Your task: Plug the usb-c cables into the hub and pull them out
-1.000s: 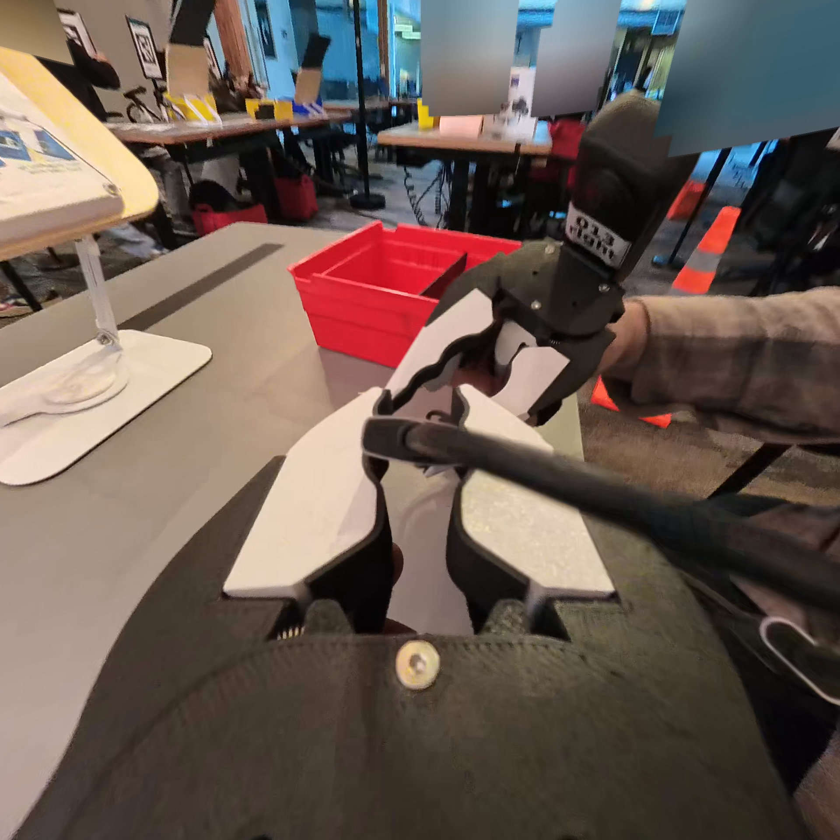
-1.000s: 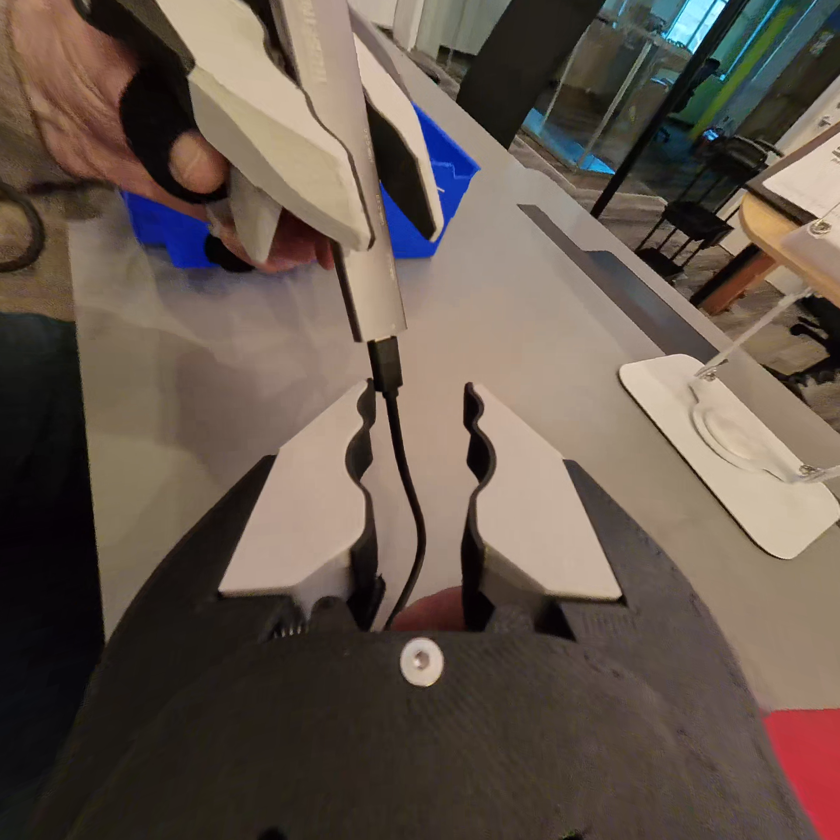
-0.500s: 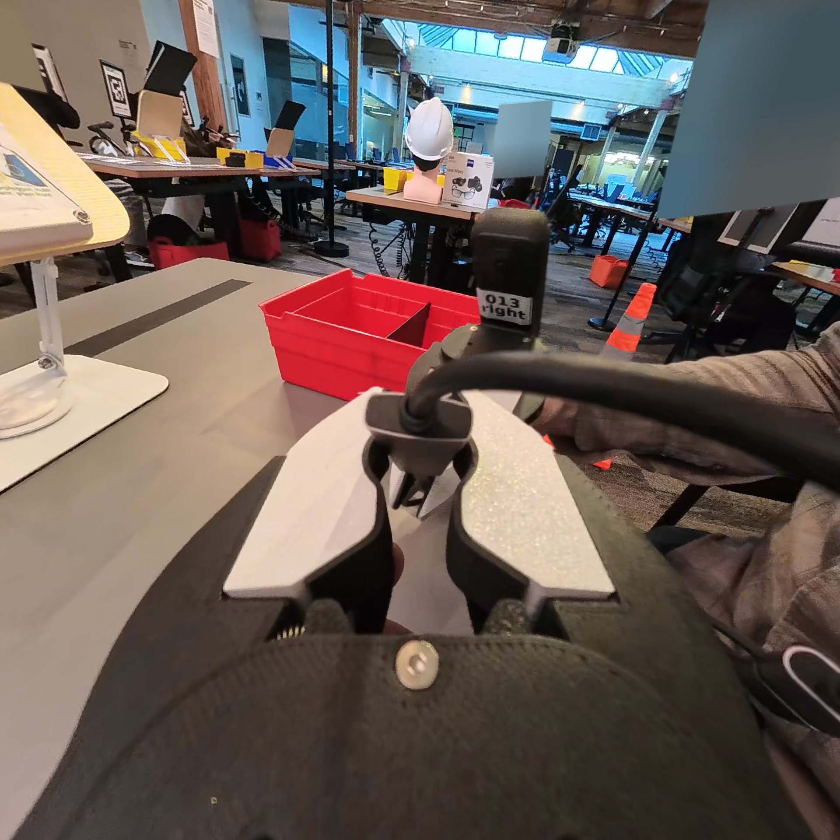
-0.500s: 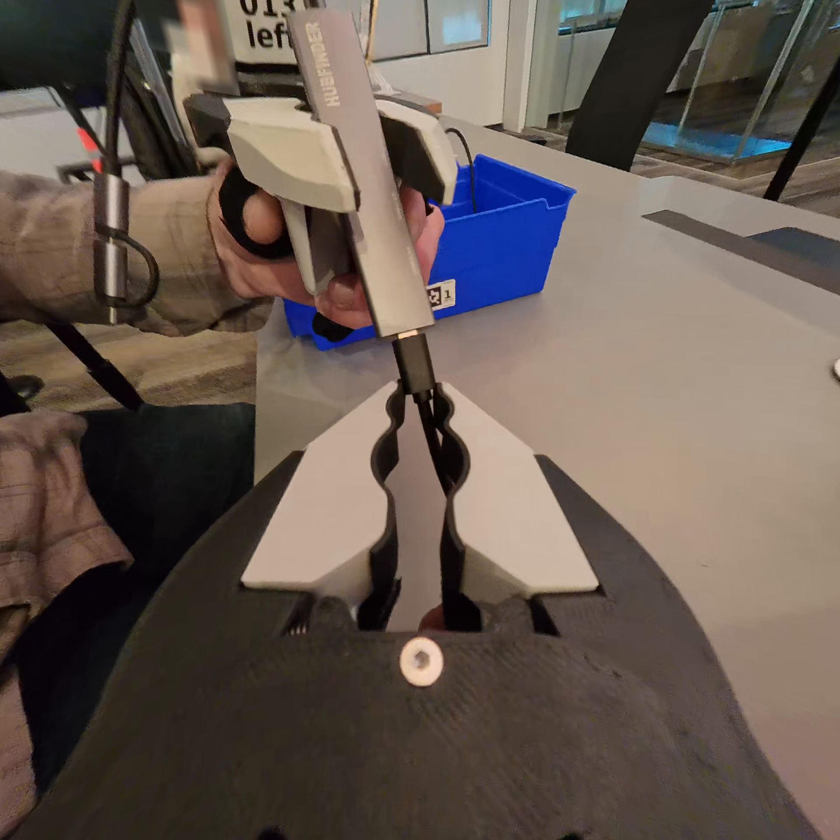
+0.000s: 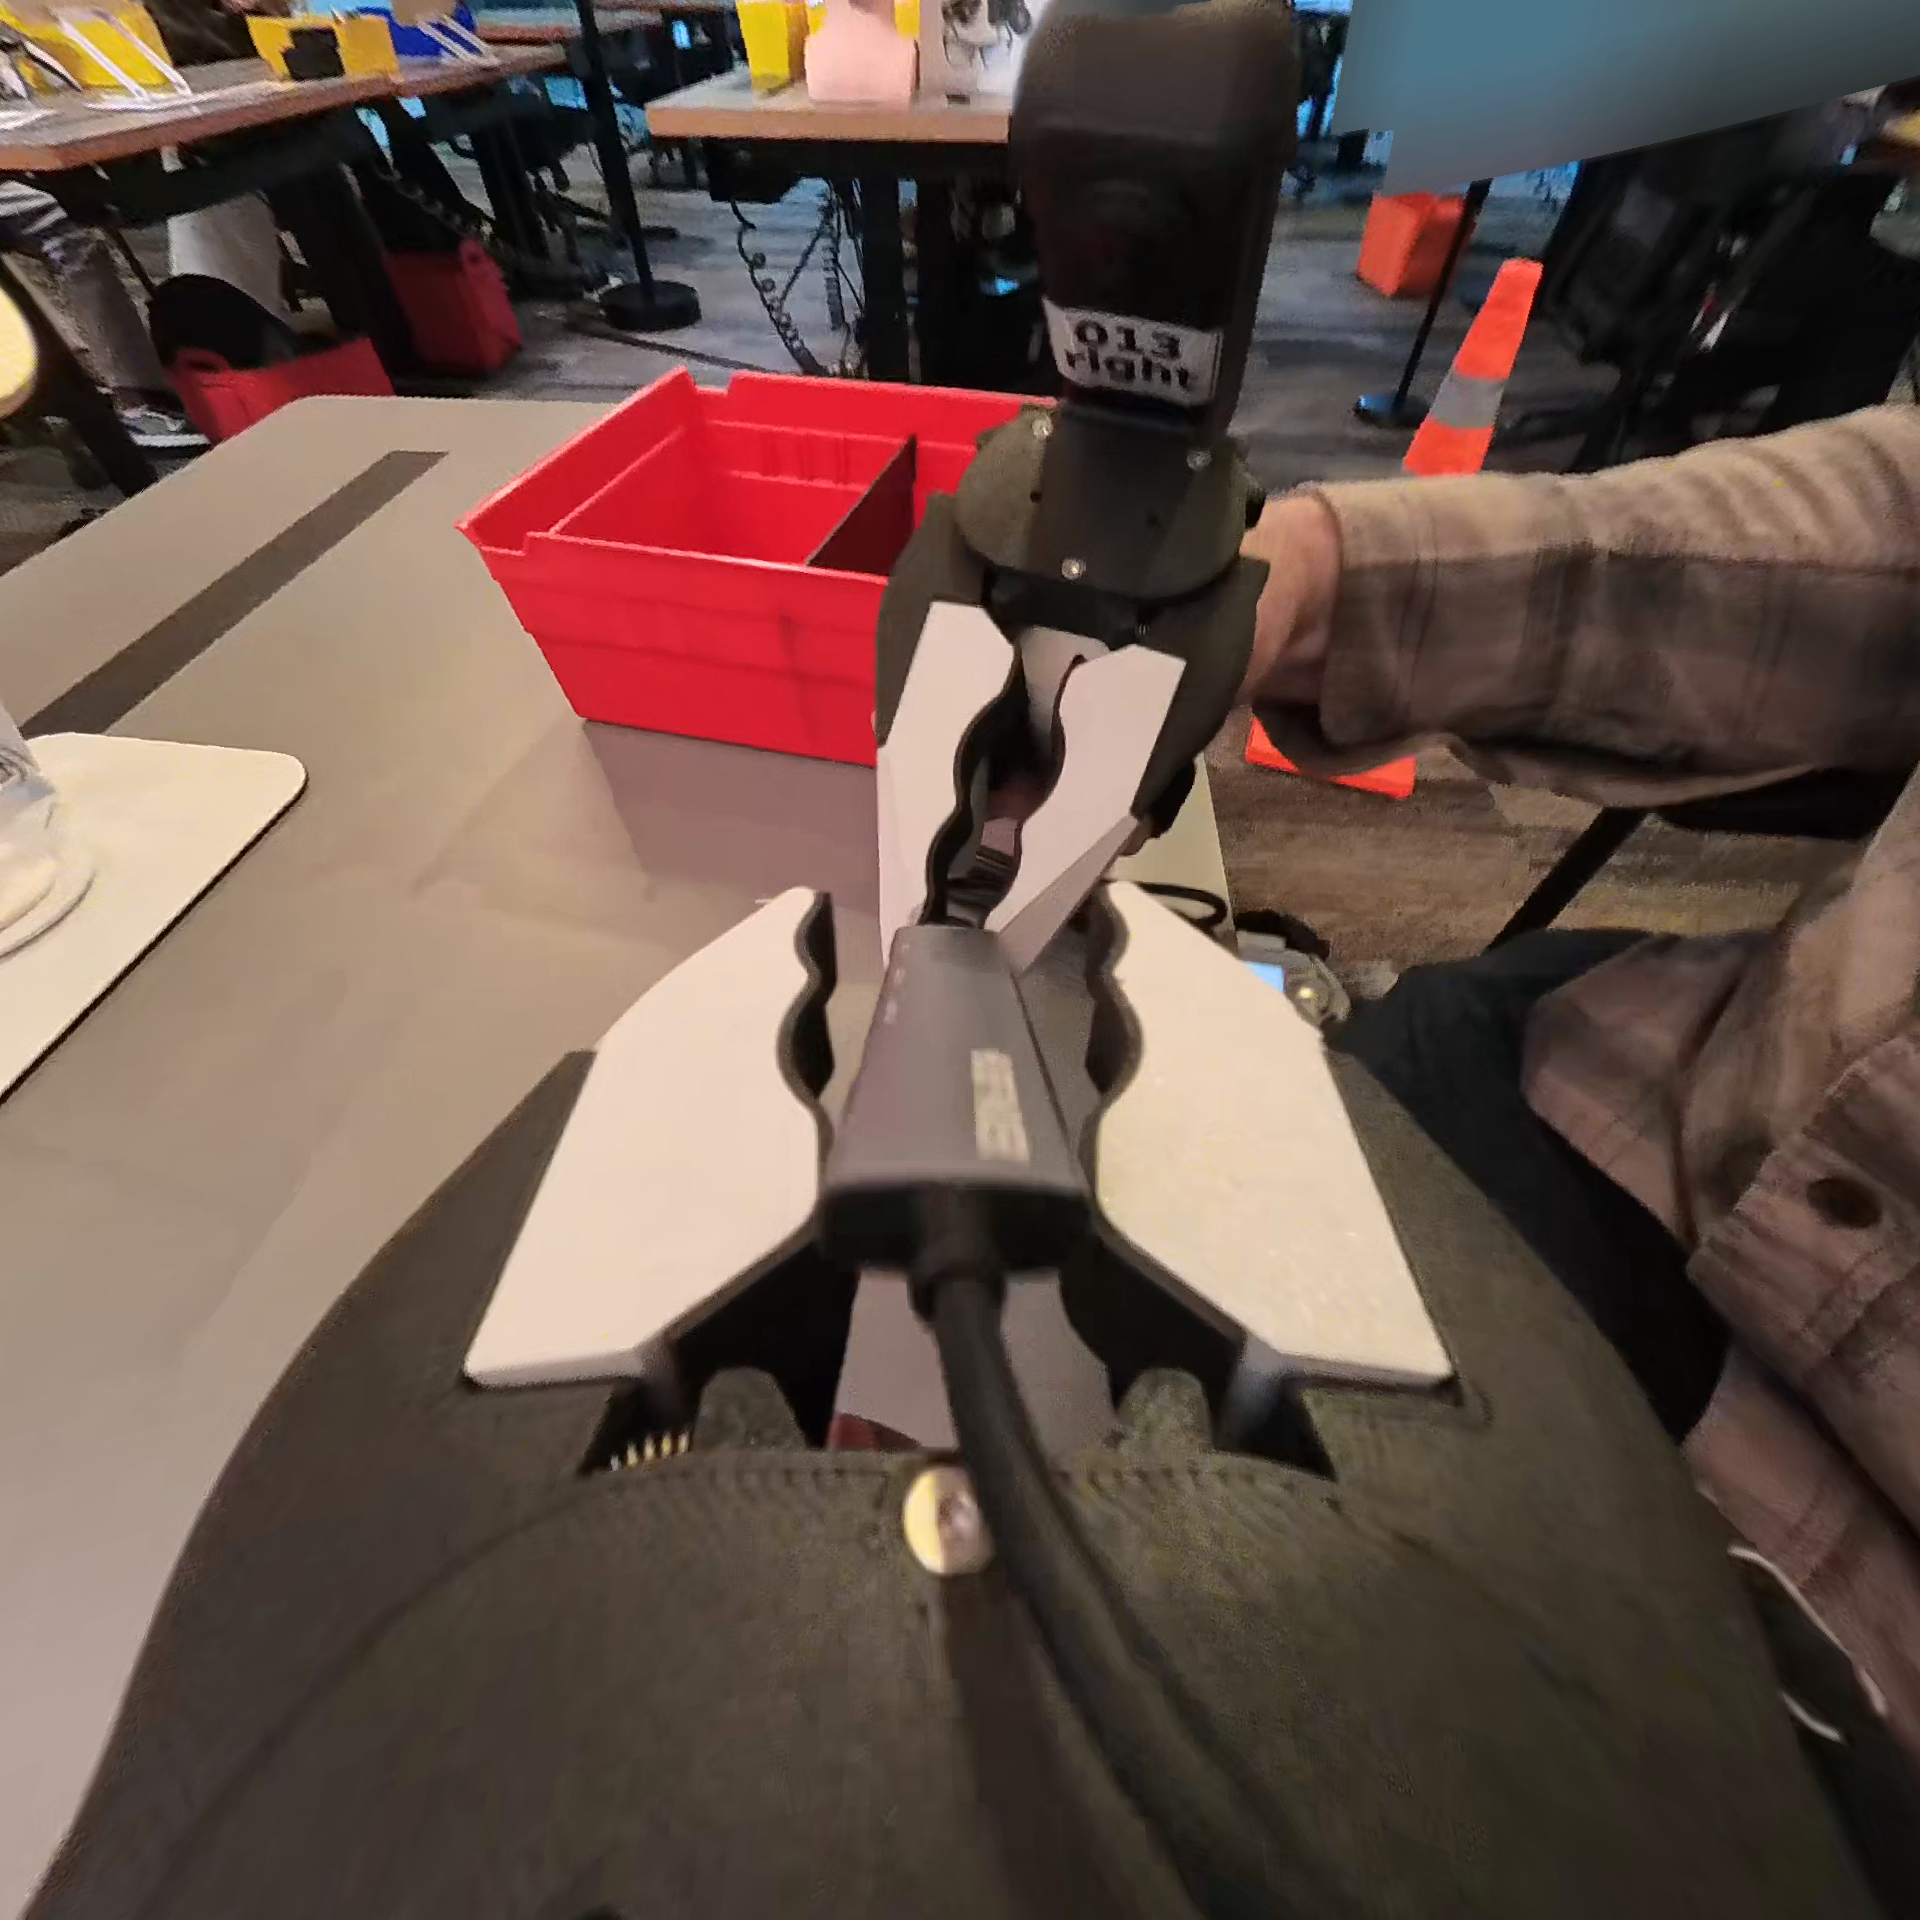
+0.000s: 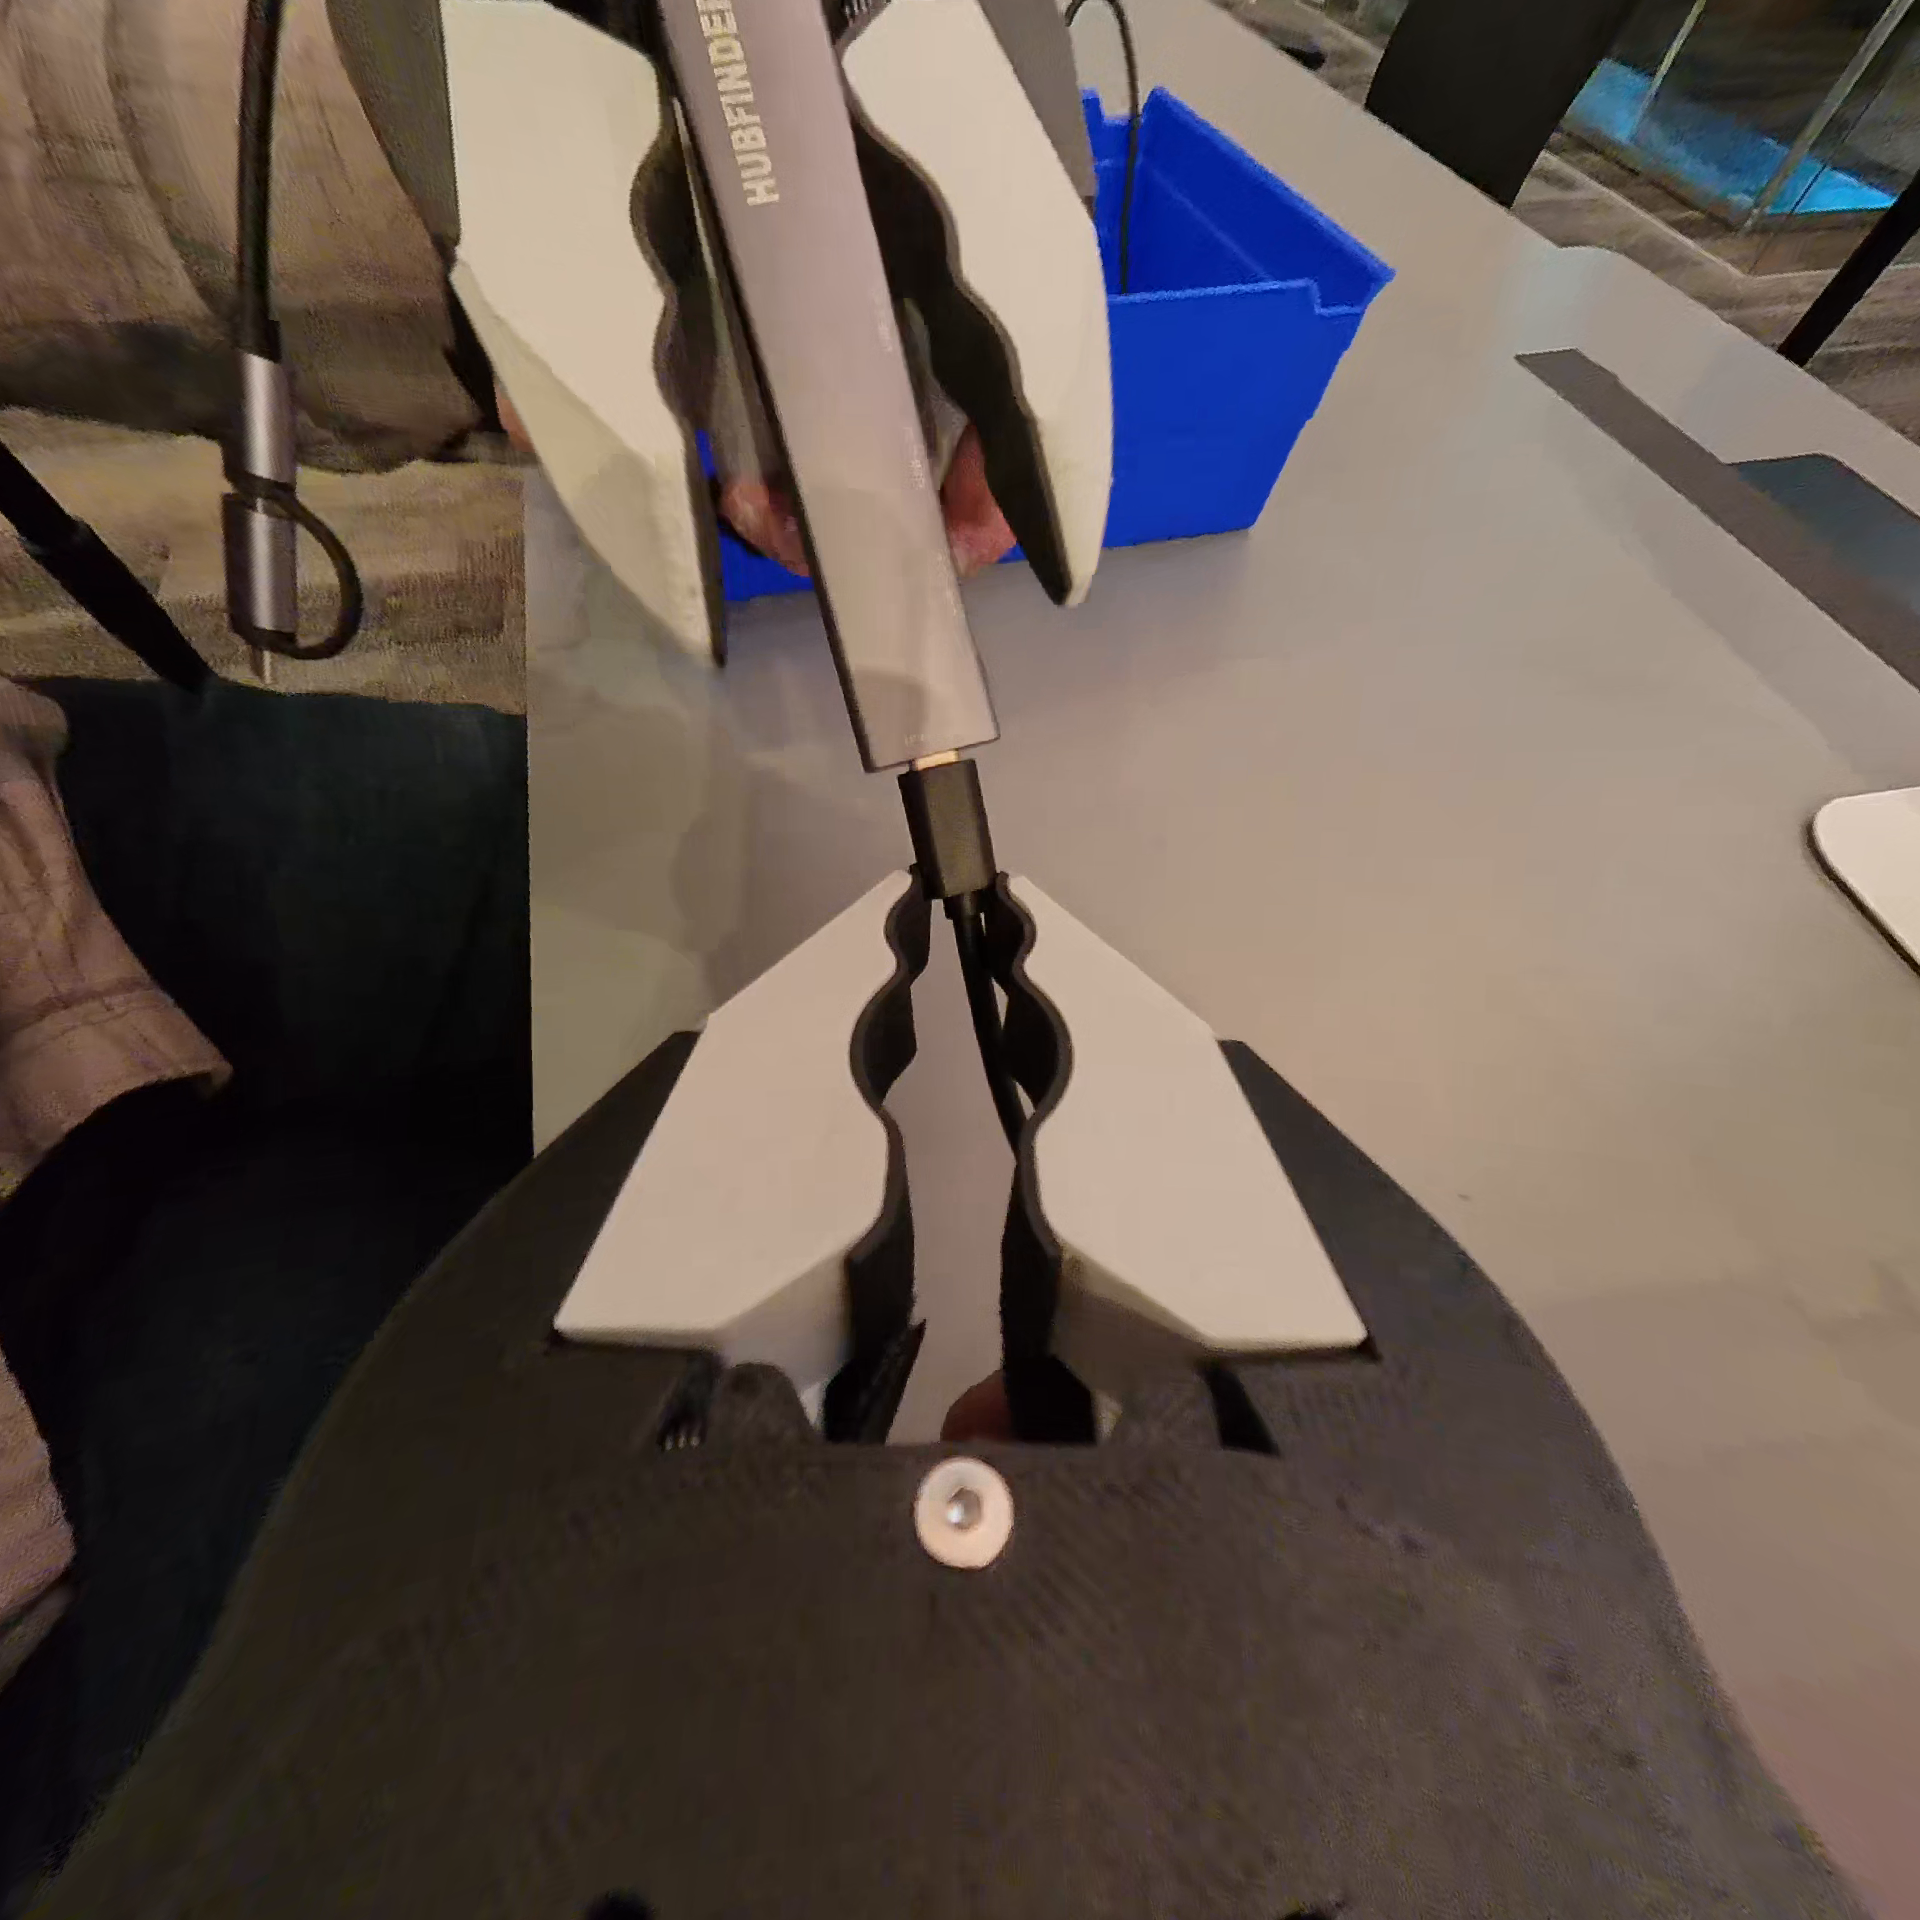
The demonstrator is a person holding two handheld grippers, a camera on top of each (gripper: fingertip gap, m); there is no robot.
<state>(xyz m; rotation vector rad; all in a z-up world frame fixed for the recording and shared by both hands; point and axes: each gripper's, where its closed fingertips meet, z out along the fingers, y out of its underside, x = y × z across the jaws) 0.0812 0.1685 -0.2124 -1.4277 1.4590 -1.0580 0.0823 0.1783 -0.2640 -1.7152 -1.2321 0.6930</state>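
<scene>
At the far left of the right wrist view, a short grey metal adapter on a black cord loop (image 6: pixel 265 499) hangs off the table edge beside a plaid sleeve. Next to it the left gripper (image 6: pixel 883 613), with white wedge-shaped fingers, is clamped on the long slim grey aluminium hub (image 6: pixel 831 395), which slants down over the smooth grey table (image 6: pixel 1455 831). A black usb-c plug (image 6: pixel 943 829) sits in the hub's lower end, a sliver of its metal tip showing. Just below, the right gripper (image 6: pixel 956 894) has its fingertips pressed together on the thin black cable right behind that plug. Behind the left gripper stands a blue plastic bin (image 6: pixel 1226 332). In the left wrist view a red plastic divided bin (image 5: pixel 717 582) stands on the table left of the right gripper, and the hub's own thick black cord (image 5: pixel 997 1455) trails back over the left gripper.
</scene>
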